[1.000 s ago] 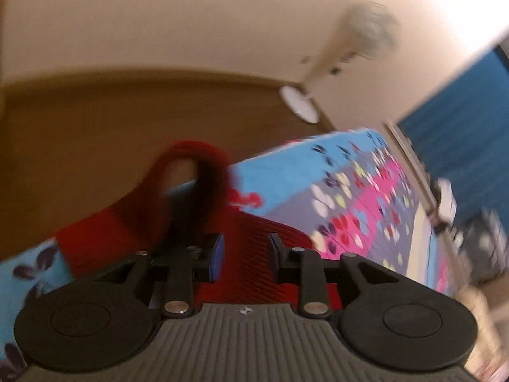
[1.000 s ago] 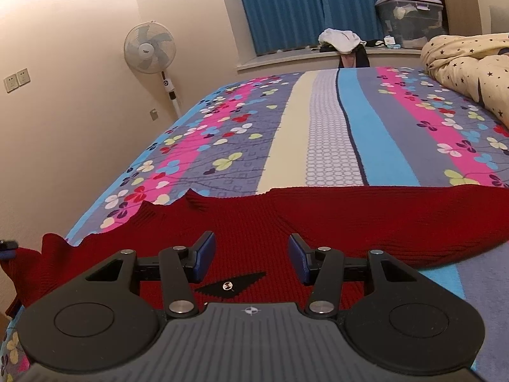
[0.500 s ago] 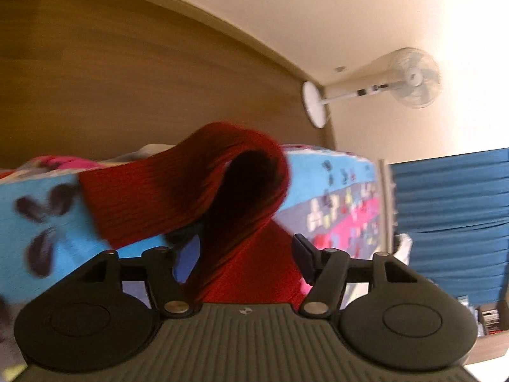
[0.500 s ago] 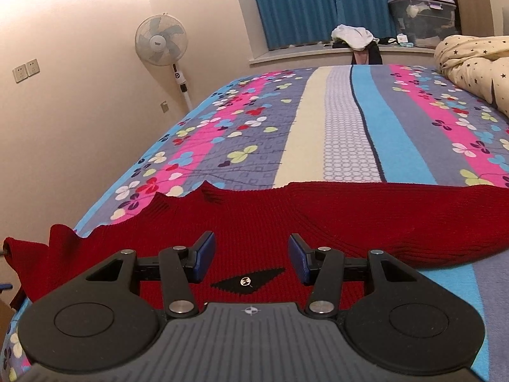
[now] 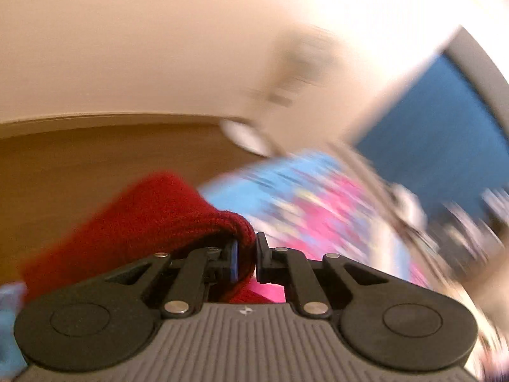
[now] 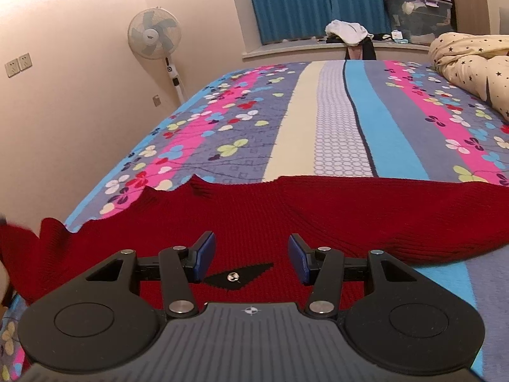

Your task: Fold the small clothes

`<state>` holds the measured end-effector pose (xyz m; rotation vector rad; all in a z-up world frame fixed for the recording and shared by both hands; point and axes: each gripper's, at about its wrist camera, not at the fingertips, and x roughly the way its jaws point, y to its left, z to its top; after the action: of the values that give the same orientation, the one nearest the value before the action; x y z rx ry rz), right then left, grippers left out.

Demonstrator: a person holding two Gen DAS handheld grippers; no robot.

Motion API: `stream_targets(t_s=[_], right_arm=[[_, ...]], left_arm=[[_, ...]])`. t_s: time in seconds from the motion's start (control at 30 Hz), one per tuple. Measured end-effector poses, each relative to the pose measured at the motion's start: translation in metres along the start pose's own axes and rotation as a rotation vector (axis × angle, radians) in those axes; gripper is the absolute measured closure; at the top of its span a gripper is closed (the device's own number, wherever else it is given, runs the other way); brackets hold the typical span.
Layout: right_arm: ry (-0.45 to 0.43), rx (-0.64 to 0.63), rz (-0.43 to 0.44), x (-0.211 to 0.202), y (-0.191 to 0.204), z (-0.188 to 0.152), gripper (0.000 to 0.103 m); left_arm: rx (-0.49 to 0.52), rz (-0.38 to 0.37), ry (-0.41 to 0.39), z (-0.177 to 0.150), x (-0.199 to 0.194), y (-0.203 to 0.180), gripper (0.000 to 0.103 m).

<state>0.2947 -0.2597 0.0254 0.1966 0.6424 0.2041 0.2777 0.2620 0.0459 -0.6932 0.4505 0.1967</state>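
Observation:
A red knitted sweater (image 6: 286, 210) lies spread across the near part of the striped flowery bedspread (image 6: 337, 117). A black patch with a small emblem (image 6: 237, 277) shows on it. My right gripper (image 6: 251, 253) is open and empty, just above the sweater's middle. My left gripper (image 5: 246, 259) is shut on a fold of the sweater's red sleeve (image 5: 152, 219) at the bed's left edge and holds it raised. The left wrist view is blurred by motion.
A standing fan (image 6: 155, 35) is by the left wall. Blue curtains (image 6: 302, 0), a window ledge with clothes (image 6: 348, 30) and a storage box (image 6: 416, 12) are at the back. A star-patterned duvet (image 6: 470, 60) lies at the right. A wooden floor (image 5: 79, 165) is beside the bed.
My left gripper has closed on the red sleeve, which hung loose between its open fingers before, and it is swinging. My right gripper has stayed open over the sweater.

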Motion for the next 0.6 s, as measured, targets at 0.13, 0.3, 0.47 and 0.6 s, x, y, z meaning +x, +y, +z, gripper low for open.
stream_targets(t_s=[0.13, 0.3, 0.47, 0.6], right_arm=[[0.023, 0.018, -0.016, 0.007, -0.006, 0.0, 0.05], [0.057, 0.07, -0.003, 0.016, -0.016, -0.001, 0.05], [0.106, 0.122, 0.021, 0.028, -0.025, -0.004, 0.05], [0.158, 0.211, 0.054, 0.043, -0.035, -0.01, 0.049]], left_arm=[[0.21, -0.343, 0.238, -0.061, 0.014, -0.079, 0.091], [0.381, -0.396, 0.42, -0.106, 0.028, -0.113, 0.062], [0.275, -0.275, 0.348, -0.076, 0.048, -0.083, 0.062], [0.242, -0.01, 0.313, -0.049, 0.055, -0.057, 0.062]])
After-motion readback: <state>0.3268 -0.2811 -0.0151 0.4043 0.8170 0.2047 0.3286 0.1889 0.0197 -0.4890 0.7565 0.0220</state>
